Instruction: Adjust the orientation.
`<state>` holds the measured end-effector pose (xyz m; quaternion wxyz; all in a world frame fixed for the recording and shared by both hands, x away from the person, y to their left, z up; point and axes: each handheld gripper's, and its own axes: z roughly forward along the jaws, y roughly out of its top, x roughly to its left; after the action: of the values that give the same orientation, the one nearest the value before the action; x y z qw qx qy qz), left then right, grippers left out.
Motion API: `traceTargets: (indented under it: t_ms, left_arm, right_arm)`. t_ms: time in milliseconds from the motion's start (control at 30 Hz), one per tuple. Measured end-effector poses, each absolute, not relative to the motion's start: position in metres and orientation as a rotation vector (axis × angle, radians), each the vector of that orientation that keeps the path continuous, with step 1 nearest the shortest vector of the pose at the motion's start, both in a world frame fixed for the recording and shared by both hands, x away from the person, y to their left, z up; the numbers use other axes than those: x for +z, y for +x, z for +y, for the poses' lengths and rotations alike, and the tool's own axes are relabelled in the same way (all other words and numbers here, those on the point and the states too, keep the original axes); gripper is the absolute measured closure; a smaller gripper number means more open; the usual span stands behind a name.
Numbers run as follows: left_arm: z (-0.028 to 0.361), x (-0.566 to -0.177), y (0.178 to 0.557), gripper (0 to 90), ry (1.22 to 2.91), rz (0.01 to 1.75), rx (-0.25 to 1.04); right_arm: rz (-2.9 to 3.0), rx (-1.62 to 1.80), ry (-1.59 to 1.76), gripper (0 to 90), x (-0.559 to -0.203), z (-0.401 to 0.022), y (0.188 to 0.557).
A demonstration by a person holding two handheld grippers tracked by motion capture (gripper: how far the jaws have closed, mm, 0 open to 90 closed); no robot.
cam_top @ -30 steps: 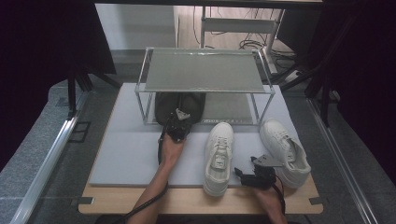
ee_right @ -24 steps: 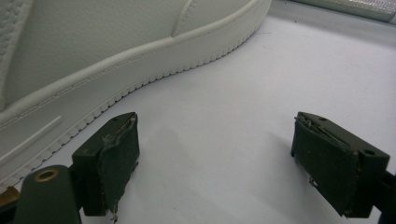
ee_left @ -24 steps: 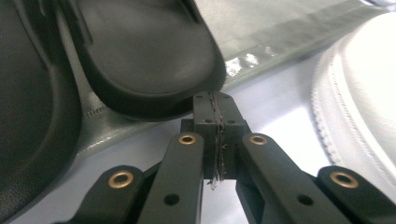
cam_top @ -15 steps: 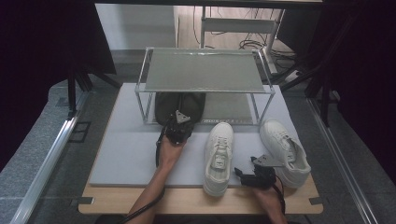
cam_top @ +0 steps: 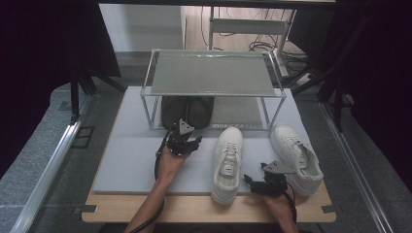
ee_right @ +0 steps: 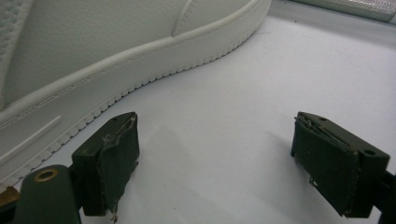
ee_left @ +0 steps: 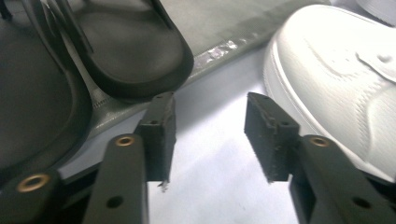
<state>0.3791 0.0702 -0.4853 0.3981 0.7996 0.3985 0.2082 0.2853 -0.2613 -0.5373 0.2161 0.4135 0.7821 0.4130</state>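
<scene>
Now | pair of black rubber sandals (cam_top: 187, 110) sits under wire shelf rack (cam_top: 212, 73), just off left gripper (cam_top: 181, 141) | jaws just opening, half apart, nothing between | light, floppy, grippy; pinch heel rim or strap | right gripper (cam_top: 260, 180) wide, empty beside white leather sneaker (cam_top: 228, 162).

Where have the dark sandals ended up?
In the high view the pair of dark sandals sits side by side under the left half of the wire rack, just beyond the left tongs, whose jaws have just been opening with nothing between them.
</scene>
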Motion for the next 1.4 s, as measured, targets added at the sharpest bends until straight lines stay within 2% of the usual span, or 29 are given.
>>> traceTargets:
  t_ms: [367, 800, 1400]
  left_arm:
    - [0.083, -0.486, 0.361, 30.5, 2.018, 1.005, 0.540]
    - [0.108, -0.489, 0.337, 15.1, 1.977, 1.059, 0.500]
    - [0.134, -0.512, 0.292, 11.5, 2.003, 1.104, 0.565]
  right_arm:
    - [2.168, 1.145, 1.146, 15.0, -0.537, -0.261, 0.285]
    - [2.168, 1.146, 1.148, 15.0, -0.537, -0.262, 0.285]
    - [2.171, 1.144, 1.146, 15.1, -0.537, -0.261, 0.285]
